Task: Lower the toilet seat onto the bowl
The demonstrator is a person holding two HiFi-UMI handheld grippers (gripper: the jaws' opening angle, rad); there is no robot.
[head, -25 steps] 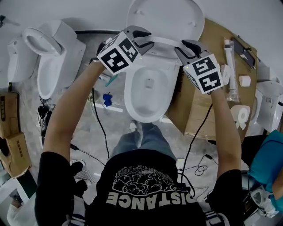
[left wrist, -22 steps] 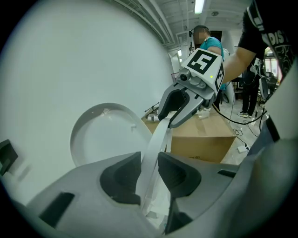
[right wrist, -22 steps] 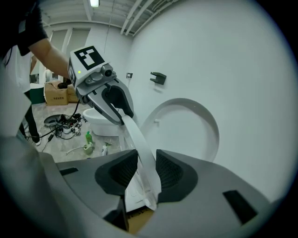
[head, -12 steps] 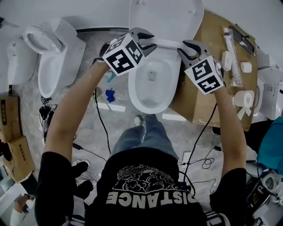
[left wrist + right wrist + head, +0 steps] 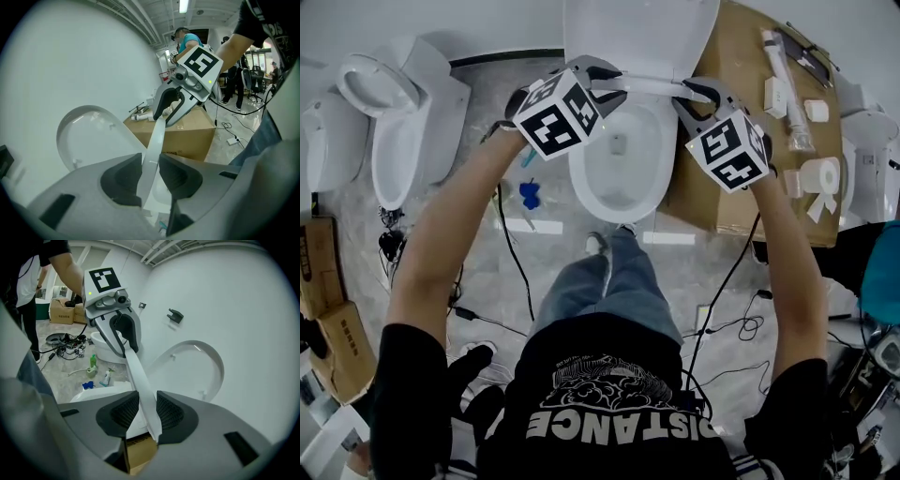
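1. The toilet seat (image 5: 642,86) is raised off the bowl (image 5: 619,173). In the head view it shows edge-on as a thin white band across the back of the bowl, in front of the upright lid (image 5: 642,33).
2. The left gripper (image 5: 612,84) clamps the seat's left side, with the white rim pinched between its dark pads (image 5: 123,180). The right gripper (image 5: 692,94) grips the right side the same way, its pads (image 5: 171,412) closed on the rim.
3. The lid leans back against the white wall (image 5: 243,310), which carries a small dark hook (image 5: 174,315).
4. A large cardboard box (image 5: 741,187) stands hard against the bowl's right side. On it lie a long clear tube (image 5: 778,84), small white parts (image 5: 817,111) and a white roll (image 5: 820,174).
5. The person's shoe (image 5: 594,245) is just in front of the bowl.
6. On the floor to the left lie a blue object (image 5: 530,195) and bottles (image 5: 92,366), and a black cable (image 5: 511,262) trails past them.
7. Further left is a second toilet (image 5: 403,141), with cardboard boxes (image 5: 328,309) at the frame's edge.
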